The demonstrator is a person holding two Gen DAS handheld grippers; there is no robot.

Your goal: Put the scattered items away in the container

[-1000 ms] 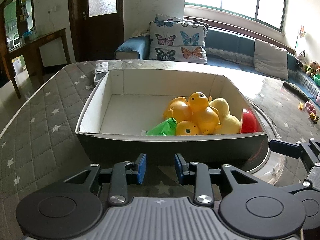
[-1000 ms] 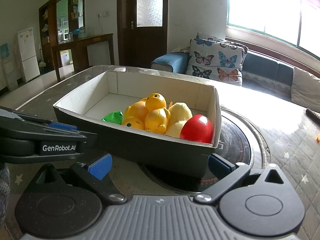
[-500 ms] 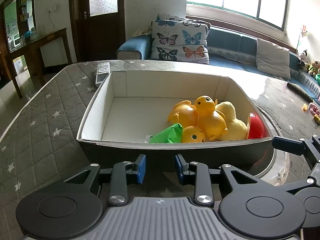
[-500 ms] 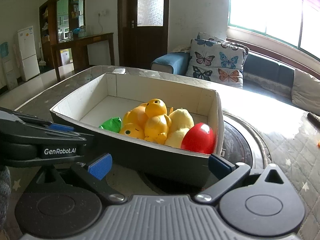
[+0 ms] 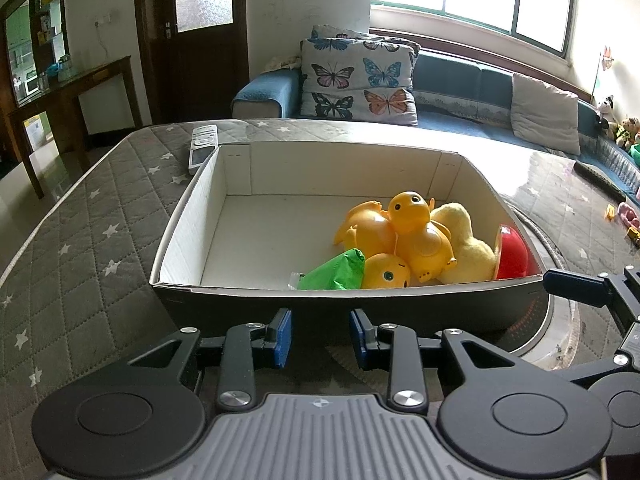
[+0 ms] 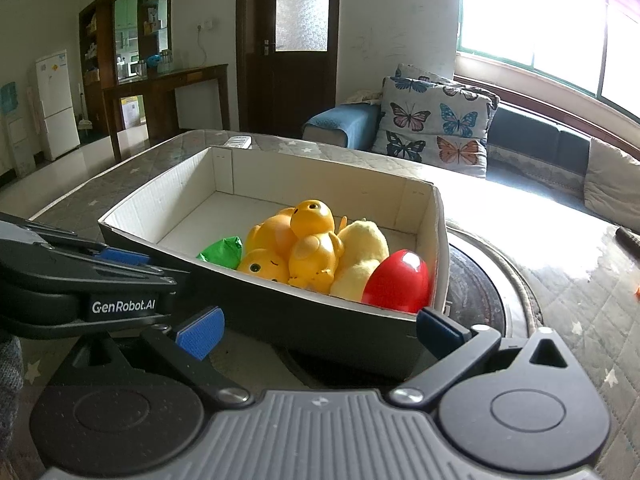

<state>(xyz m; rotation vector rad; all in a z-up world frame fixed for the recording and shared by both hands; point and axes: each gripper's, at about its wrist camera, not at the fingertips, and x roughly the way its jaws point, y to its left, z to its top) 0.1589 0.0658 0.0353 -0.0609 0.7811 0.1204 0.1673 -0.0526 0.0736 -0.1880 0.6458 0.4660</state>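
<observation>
A dark cardboard box (image 5: 224,184) (image 6: 160,208) with a white inside stands on the quilted table. In its right part lie orange toy ducks (image 5: 416,228) (image 6: 308,240), a pale yellow plush duck (image 5: 464,240) (image 6: 360,252), a red egg (image 5: 514,252) (image 6: 400,280) and a green packet (image 5: 334,270) (image 6: 222,250). My left gripper (image 5: 320,342) hangs in front of the box's near wall, its jaws a narrow gap apart and empty. My right gripper (image 6: 320,328) is wide open and empty before the box's near right corner.
A remote control (image 5: 202,148) lies on the table behind the box's far left corner. A round dark inset (image 6: 480,300) sits in the table under the box's right end. Small toys (image 5: 624,216) lie at the far right. A sofa with butterfly cushions (image 5: 356,80) stands behind.
Both grippers have risen slightly and drawn back a little, so more of the box's inside shows. Neither gripper's opening has changed. The toys have not moved.
</observation>
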